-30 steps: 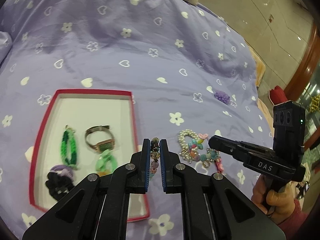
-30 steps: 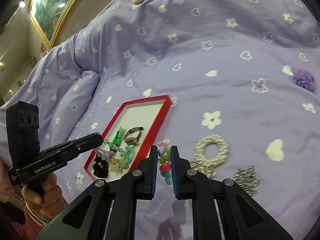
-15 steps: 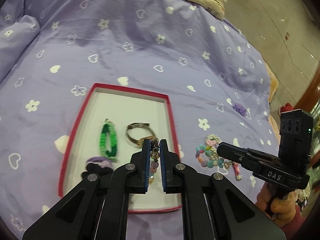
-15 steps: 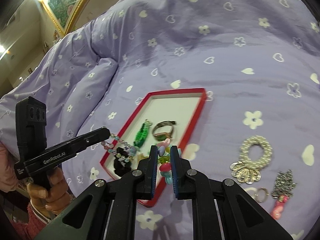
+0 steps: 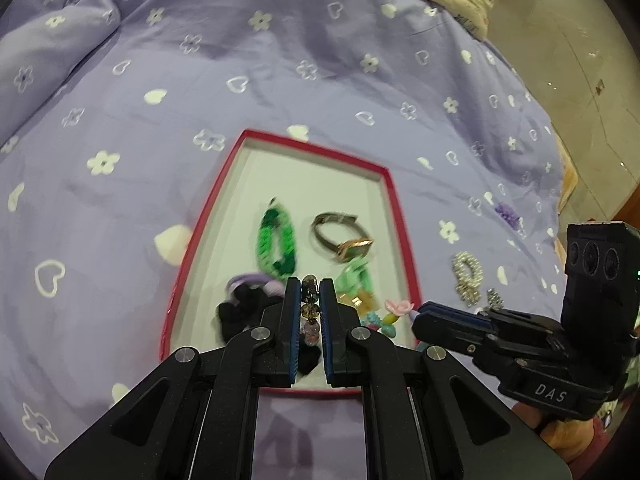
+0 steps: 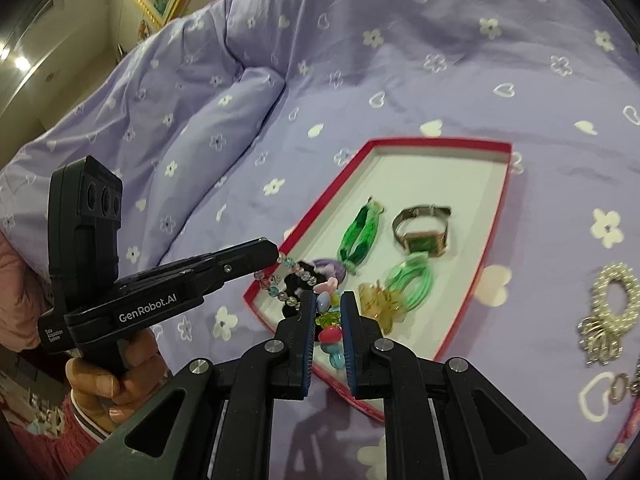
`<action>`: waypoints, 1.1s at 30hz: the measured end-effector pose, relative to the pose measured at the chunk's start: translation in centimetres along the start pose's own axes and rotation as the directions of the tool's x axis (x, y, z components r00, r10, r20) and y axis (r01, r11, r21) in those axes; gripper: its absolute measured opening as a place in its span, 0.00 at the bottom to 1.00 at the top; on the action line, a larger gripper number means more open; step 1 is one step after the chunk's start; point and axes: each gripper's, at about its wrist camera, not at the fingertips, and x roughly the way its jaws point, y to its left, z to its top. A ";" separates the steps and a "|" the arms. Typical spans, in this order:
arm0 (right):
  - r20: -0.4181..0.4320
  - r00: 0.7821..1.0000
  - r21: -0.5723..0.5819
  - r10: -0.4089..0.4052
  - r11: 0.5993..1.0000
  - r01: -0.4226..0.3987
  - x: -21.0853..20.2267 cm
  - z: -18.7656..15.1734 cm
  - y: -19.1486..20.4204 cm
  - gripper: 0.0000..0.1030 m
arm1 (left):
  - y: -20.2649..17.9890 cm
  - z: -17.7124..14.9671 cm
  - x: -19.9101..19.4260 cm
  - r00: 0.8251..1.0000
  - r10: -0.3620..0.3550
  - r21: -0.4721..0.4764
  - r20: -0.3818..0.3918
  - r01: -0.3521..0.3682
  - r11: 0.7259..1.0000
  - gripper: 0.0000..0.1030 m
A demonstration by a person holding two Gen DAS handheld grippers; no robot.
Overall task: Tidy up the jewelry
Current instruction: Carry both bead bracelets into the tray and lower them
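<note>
both of my grippers are pinching jewellery: my left gripper (image 5: 310,312) is clamped on a crystal bead bracelet (image 6: 285,280), and my right gripper (image 6: 326,320) is clamped on a colourful bead bracelet (image 6: 330,322). in the right wrist view the crystal strand hangs in a loop from the left tips above the near corner of the red tray (image 6: 508,184). the colourful one is over the tray's near edge, close to the amber clip (image 6: 376,304). inside the tray already lie a green woven bracelet (image 5: 276,242), a watch (image 5: 344,236), light green hoops (image 6: 412,280) and a black scrunchie (image 5: 240,312). the far half of the tray floor is bare, so i judge that the better landing place. i would carry each piece well past the rim, lower it until the beads rest on the floor, then let go one gripper at a time so the strands don't tangle or drape over the rim. pearl bracelet (image 6: 610,288) and small charms (image 6: 618,388) wait on the purple bedspread (image 5: 200,80) to the right
</note>
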 end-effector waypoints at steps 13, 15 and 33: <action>-0.098 0.991 0.030 -0.094 0.995 0.097 3.0 -1.6 -2.8 0.12 | 2.4 -2.8 3.5 0.993 0.071 -0.007 -0.094 -0.072 0.997 0.08; -0.110 0.988 0.022 -0.107 0.994 0.110 3.4 -1.6 -2.9 0.12 | 2.4 -3.1 3.8 0.991 0.085 0.005 -0.099 -0.085 0.996 0.08; -0.127 0.987 0.024 -0.097 0.995 0.101 4.0 -1.4 -3.2 0.17 | 2.1 -2.9 3.9 0.987 0.111 0.015 -0.114 -0.110 0.994 0.11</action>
